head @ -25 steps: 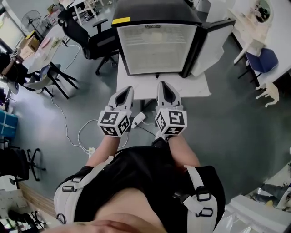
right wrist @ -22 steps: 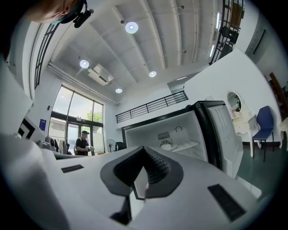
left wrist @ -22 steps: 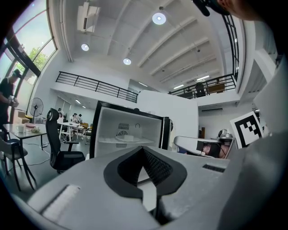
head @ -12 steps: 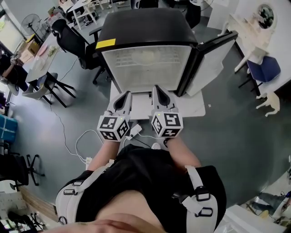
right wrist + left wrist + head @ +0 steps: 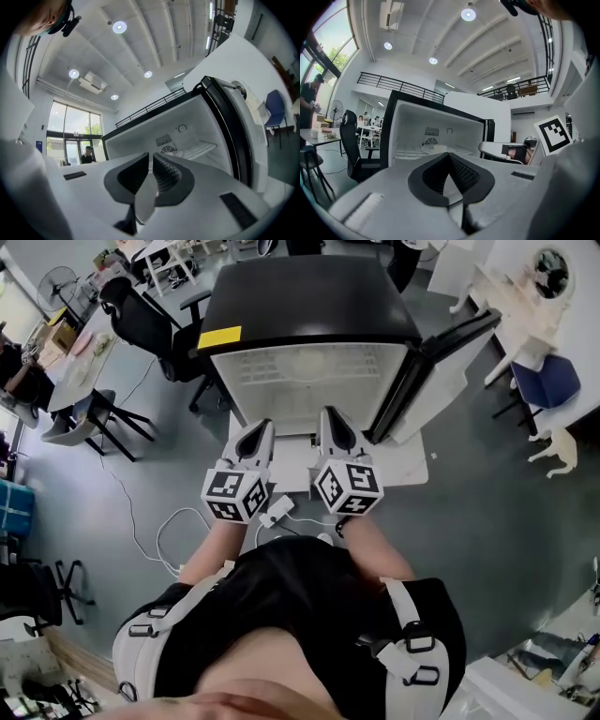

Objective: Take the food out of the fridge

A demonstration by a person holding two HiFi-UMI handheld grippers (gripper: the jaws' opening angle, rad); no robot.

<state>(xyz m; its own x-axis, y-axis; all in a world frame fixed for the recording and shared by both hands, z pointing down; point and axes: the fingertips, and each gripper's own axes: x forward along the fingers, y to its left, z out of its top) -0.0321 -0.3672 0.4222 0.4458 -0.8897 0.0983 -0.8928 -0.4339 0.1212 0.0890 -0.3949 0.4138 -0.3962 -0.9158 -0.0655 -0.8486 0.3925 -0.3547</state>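
A small black fridge (image 5: 309, 296) stands on a low white platform (image 5: 403, 460), its door (image 5: 441, 362) swung open to the right. The white inside (image 5: 309, 381) has a wire shelf. In the left gripper view a pale block of food (image 5: 438, 148) lies on that shelf near the back wall. My left gripper (image 5: 262, 425) and right gripper (image 5: 330, 413) are side by side just in front of the fridge's lower edge, pointing level into it. Both are shut with nothing between the pads, as the left gripper (image 5: 449, 155) and right gripper (image 5: 151, 155) show in their own views.
Black office chairs (image 5: 141, 315) and desks stand to the left of the fridge. A power strip with white cables (image 5: 272, 514) lies on the grey floor under my hands. A blue chair (image 5: 539, 381) is at the right. A person (image 5: 309, 93) stands far off at the left.
Both grippers moved forward together toward the open fridge, and their tips now reach its lower front edge. The fridge looks closer. Both jaws stayed shut.
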